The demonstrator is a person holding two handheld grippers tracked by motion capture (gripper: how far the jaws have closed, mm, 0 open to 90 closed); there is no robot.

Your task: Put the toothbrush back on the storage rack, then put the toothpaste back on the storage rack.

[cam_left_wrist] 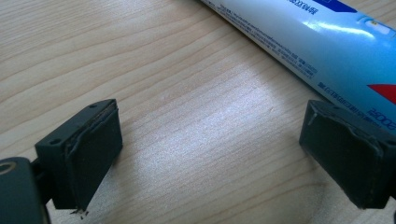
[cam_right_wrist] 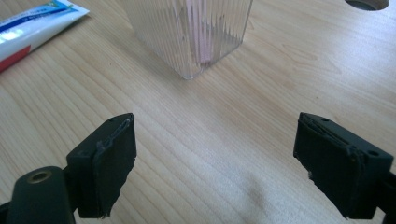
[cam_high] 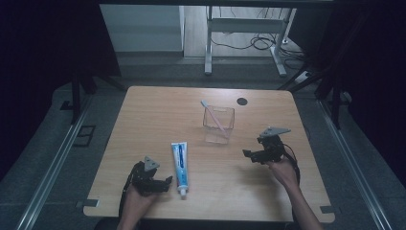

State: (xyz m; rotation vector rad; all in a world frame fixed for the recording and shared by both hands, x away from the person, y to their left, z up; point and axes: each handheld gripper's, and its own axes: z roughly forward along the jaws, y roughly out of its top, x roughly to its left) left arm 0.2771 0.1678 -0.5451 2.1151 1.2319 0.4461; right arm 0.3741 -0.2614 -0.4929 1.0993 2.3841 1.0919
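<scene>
Toothpaste tube (cam_high: 180,165) lies flat on the wooden table (cam_high: 143,115), white and blue, with its cap end toward the person and its flat crimped end pointing away toward the far edge. Starting at the left of the high view, the left gripper (cam_high: 163,183) rests low over the near left part of the table in the person's left hand (cam_high: 136,196), just beside the tube's cap end; its jaws stand wide apart with nothing between them. In the left gripper view that same tool (cam_left_wrist: 210,154) looks down on bare wood between its two black pads, and the tube (cam_left_wrist: 322,46) runs across the upper right corner, passing close by the right-hand pad, though contact cannot be made out. Moving rightward past the tube, a clear ribbed cup (cam_high: 219,123) stands upright near the middle of the table, with a pink toothbrush (cam_high: 213,115) leaning inside it, its head sticking out above the rim. Beyond the cup, a dark round hole (cam_high: 242,101) sits in the tabletop. Farther right, the right gripper (cam_high: 250,155) is held in the person's right hand (cam_high: 283,172), jaws spread wide and empty, pointing toward the cup. In the right gripper view its pads (cam_right_wrist: 112,168) frame bare wood, with the cup (cam_right_wrist: 189,32) well ahead.
</scene>
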